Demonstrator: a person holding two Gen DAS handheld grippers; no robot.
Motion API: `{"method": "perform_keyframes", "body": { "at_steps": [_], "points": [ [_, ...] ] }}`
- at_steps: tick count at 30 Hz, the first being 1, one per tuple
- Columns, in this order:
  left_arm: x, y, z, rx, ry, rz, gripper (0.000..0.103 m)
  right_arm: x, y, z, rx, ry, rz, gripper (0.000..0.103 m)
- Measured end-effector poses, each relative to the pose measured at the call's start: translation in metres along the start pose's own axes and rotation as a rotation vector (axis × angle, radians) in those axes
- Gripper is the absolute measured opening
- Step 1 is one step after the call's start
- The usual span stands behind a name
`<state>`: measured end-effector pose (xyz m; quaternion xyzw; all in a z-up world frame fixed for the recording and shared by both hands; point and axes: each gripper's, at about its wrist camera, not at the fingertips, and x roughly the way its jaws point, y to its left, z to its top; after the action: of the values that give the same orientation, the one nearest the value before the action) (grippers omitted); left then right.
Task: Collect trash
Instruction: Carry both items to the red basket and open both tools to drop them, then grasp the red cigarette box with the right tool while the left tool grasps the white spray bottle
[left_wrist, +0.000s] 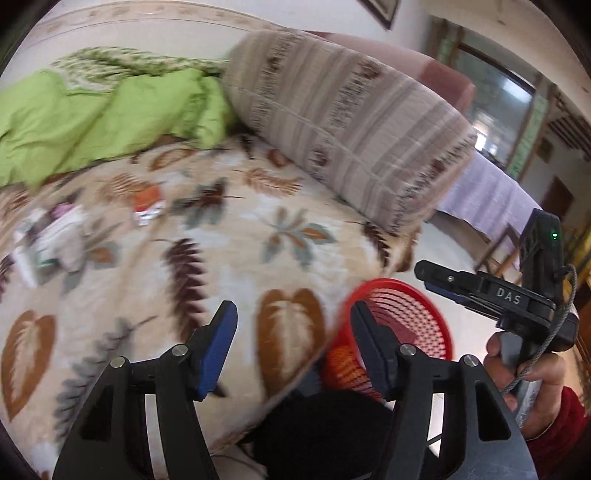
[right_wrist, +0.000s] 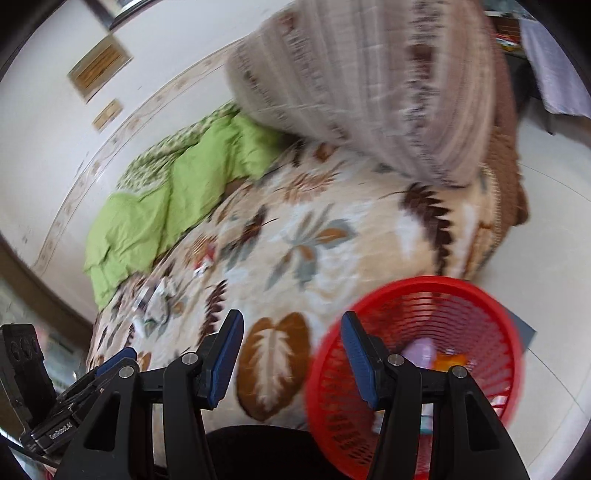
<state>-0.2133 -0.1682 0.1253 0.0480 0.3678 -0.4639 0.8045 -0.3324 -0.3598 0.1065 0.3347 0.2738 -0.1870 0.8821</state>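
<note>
**Trash on the leaf-print blanket, red basket at the bed's edge**

The landmark is the red mesh wastebasket (right_wrist: 417, 365), standing on the pale floor right against the near edge of the bed. Inside it lie a pale lilac piece and an orange wrapper; blur hides any more detail.

On the leaf-print blanket (left_wrist: 229, 236), well apart from the basket and toward the far side of the bed, lies the trash still uncollected. An orange-and-white packet (left_wrist: 147, 205) lies flat. Farther from the basket than that is a crumpled heap of white wrappers (left_wrist: 55, 240) with touches of pink and green, its edges smeared by motion blur.

Beyond the trash, farther still from the basket, a lime-green quilt (left_wrist: 110, 114) is bunched against the wall. A striped beige bolster (left_wrist: 347, 122) lies across the bed behind the basket.

The left gripper (left_wrist: 291, 347) is spread wide and holds nothing, poised over the blanket's edge beside the basket. The right gripper (right_wrist: 291, 358) is likewise spread and bare, one finger in front of the basket's rim.
</note>
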Motion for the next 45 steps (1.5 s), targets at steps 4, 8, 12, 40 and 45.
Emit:
{"method": "perform_keyframes", "body": {
  "at_steps": [4, 8, 12, 40, 45],
  "points": [
    [-0.022, 0.057, -0.004, -0.074, -0.041, 0.119, 0.063, 0.04, 0.056, -0.001, -0.102, 0.063, 0.06, 0.058],
    [-0.039, 0.129, -0.006, -0.224, -0.071, 0.21, 0.063, 0.081, 0.097, -0.003, -0.184, 0.131, 0.096, 0.058],
    [-0.051, 0.196, -0.011, -0.358, -0.094, 0.312, 0.063, 0.129, 0.133, -0.001, -0.234, 0.177, 0.098, 0.058],
    [0.057, 0.355, 0.02, -0.552, 0.018, 0.482, 0.031, 0.361, 0.194, 0.076, -0.266, 0.287, -0.077, 0.066],
    [0.055, 0.354, 0.022, -0.541, 0.017, 0.482, 0.031, 0.386, 0.2, 0.066, -0.245, 0.333, -0.082, 0.037]
  ]
}}
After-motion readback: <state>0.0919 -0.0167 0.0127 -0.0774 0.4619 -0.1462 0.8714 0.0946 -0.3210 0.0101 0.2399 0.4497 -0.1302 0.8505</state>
